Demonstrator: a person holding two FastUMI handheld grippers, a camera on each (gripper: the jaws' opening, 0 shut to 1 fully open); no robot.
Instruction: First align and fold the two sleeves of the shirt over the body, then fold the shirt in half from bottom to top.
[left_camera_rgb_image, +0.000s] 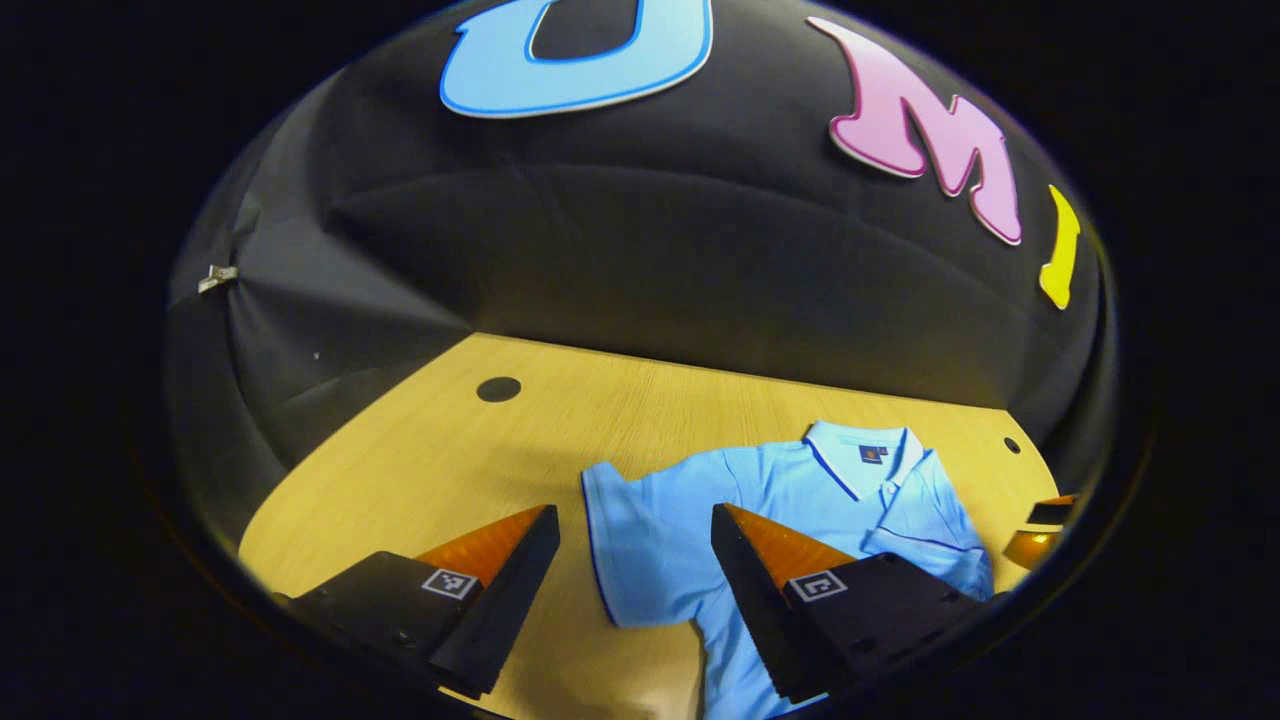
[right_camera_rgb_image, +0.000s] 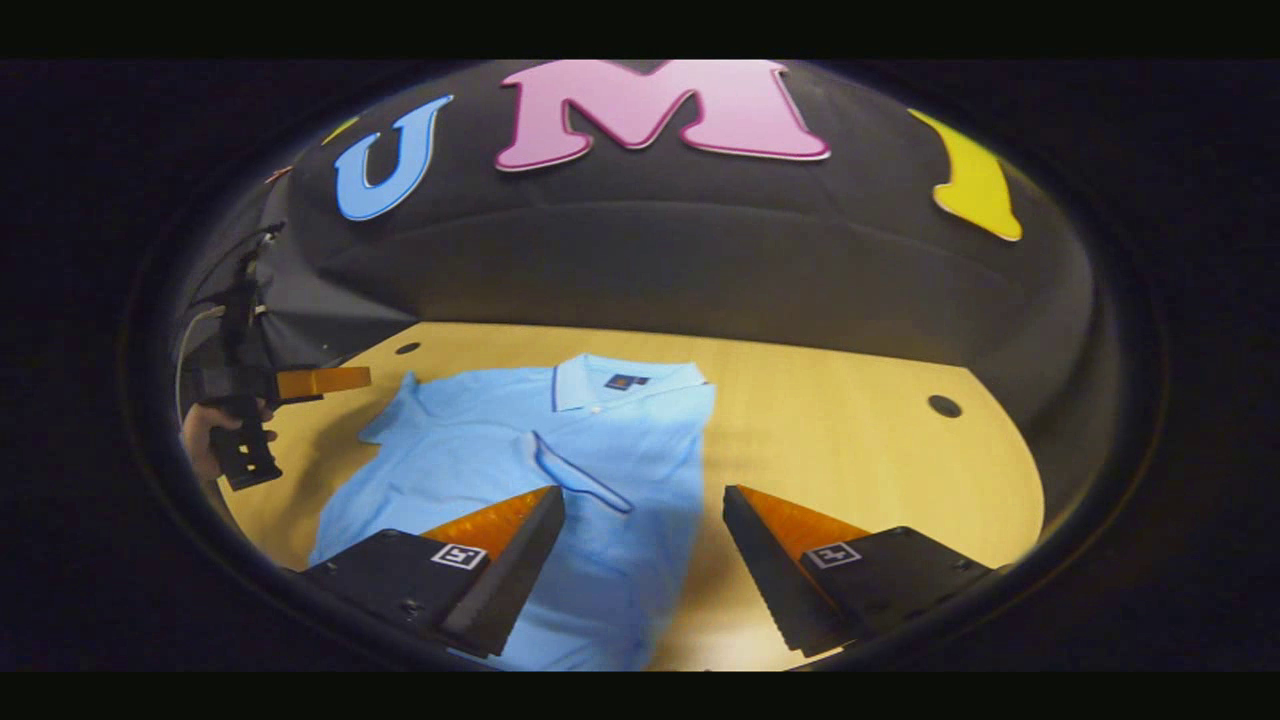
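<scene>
One light blue polo shirt (right_camera_rgb_image: 610, 470) lies flat on the pale wood-grain tabletop (right_camera_rgb_image: 850, 450), its knit cloth smooth with a few soft creases and a thin dark line edging the collar (right_camera_rgb_image: 625, 383). In the right gripper view it fills the lower centre of the frame, collar toward the top; one sleeve (right_camera_rgb_image: 575, 475) is already folded over the body, its dark-trimmed hem running as a slanted line across the chest, while the other sleeve (right_camera_rgb_image: 395, 410) spreads outward at centre left. In the left gripper view the shirt (left_camera_rgb_image: 700, 520) sits at lower centre right, the spread sleeve (left_camera_rgb_image: 625, 500) reaching toward frame centre.

My left gripper (left_camera_rgb_image: 635, 590) hangs above the shirt with both wedge-shaped fingers (left_camera_rgb_image: 505, 585) parted and nothing between them; the spread sleeve shows through the gap. My right gripper (right_camera_rgb_image: 645, 570) is likewise released, its two ridged wedge fingers (right_camera_rgb_image: 510, 570) wide apart over the lower body of the shirt (the inner faces carry a fine sawtooth pattern). Each gripper has one small square marker per finger.

At the left edge of the right gripper view, a hand (right_camera_rgb_image: 205, 435) holds the left gripper (right_camera_rgb_image: 300, 382) beside the shirt. I count two round dark holes (right_camera_rgb_image: 943, 406) in the tabletop in each view.
</scene>
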